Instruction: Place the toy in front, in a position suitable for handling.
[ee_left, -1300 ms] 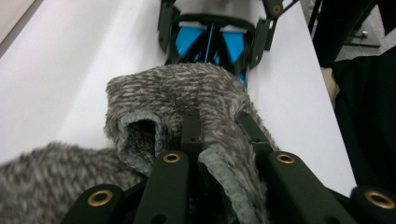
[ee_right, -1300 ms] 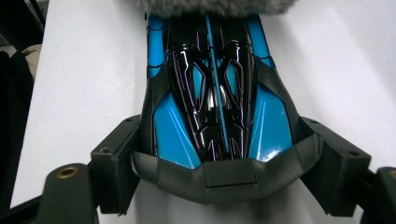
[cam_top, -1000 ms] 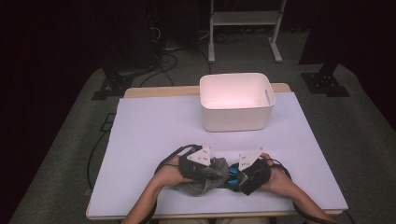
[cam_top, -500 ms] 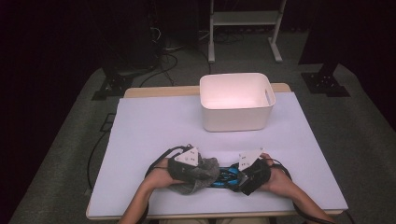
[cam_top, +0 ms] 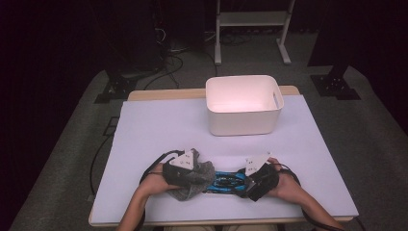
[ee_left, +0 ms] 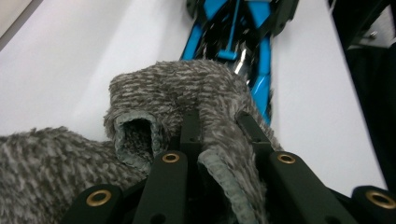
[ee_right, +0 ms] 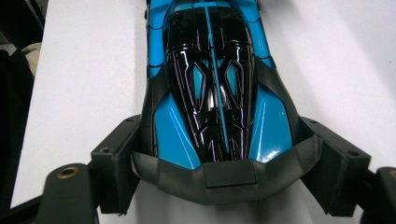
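A blue and black toy car (cam_top: 226, 180) lies near the table's front edge, between my two grippers. My right gripper (cam_top: 243, 183) is shut on one end of it. In the right gripper view the jaws clamp both sides of the car (ee_right: 210, 70), with the right gripper (ee_right: 226, 163) at its dark bumper. My left gripper (cam_top: 204, 177) is shut on a fuzzy grey cloth (cam_top: 192, 183) that covers the car's other end. In the left gripper view the cloth (ee_left: 187, 88) folds over the left gripper (ee_left: 218, 126), with the car (ee_left: 238, 28) beyond it.
An empty white plastic bin (cam_top: 243, 122) stands at the back middle of the white table cover (cam_top: 159, 130). The person's forearms come in from the front edge. Dark floor with cables and stand legs surrounds the table.
My left gripper has slid to the left with the grey cloth, away from the right gripper, uncovering more of the blue car. The right gripper and the car have stayed put.
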{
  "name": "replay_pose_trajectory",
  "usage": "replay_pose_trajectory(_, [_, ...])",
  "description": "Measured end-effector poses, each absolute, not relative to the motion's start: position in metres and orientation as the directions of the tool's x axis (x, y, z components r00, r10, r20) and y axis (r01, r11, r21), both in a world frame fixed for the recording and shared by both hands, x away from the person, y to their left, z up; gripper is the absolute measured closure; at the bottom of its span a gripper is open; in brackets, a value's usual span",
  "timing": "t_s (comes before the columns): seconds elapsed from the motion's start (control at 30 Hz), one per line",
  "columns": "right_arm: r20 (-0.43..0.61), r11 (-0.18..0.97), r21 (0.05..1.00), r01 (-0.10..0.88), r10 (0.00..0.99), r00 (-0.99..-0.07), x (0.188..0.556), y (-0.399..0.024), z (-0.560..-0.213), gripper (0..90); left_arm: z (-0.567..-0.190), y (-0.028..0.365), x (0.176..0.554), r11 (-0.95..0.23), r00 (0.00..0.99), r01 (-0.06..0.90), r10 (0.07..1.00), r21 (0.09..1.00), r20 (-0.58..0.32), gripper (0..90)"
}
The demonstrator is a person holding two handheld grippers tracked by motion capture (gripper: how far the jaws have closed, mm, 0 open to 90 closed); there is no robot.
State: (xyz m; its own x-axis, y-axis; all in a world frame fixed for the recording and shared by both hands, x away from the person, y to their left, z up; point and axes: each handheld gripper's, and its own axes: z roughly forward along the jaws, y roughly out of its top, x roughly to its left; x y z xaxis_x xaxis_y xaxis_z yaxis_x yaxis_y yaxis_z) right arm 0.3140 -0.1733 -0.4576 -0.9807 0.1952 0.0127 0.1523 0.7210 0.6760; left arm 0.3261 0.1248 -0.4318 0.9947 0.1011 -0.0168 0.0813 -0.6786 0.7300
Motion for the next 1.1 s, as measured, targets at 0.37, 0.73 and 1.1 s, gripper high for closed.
replay_pose_trajectory(0.37, [0.018,0.716,0.681,0.156,0.196,-0.98,0.314,-0.174,-0.458,21.6,-0.422,0.076,0.339,-0.664,1.0,0.02,0.017,0.748,-0.012,75.2])
replay_pose_trajectory(0.73, [0.015,0.716,0.682,0.149,0.19,-0.982,0.315,-0.175,-0.458,21.6,-0.426,0.1,0.35,-0.698,0.998,0.049,0.069,0.715,-0.001,76.1])
replay_pose_trajectory(1.1, [0.013,0.717,0.682,0.148,0.19,-0.982,0.315,-0.175,-0.458,21.6,-0.431,0.129,0.336,-0.727,0.994,0.098,0.107,0.68,-0.028,76.0])
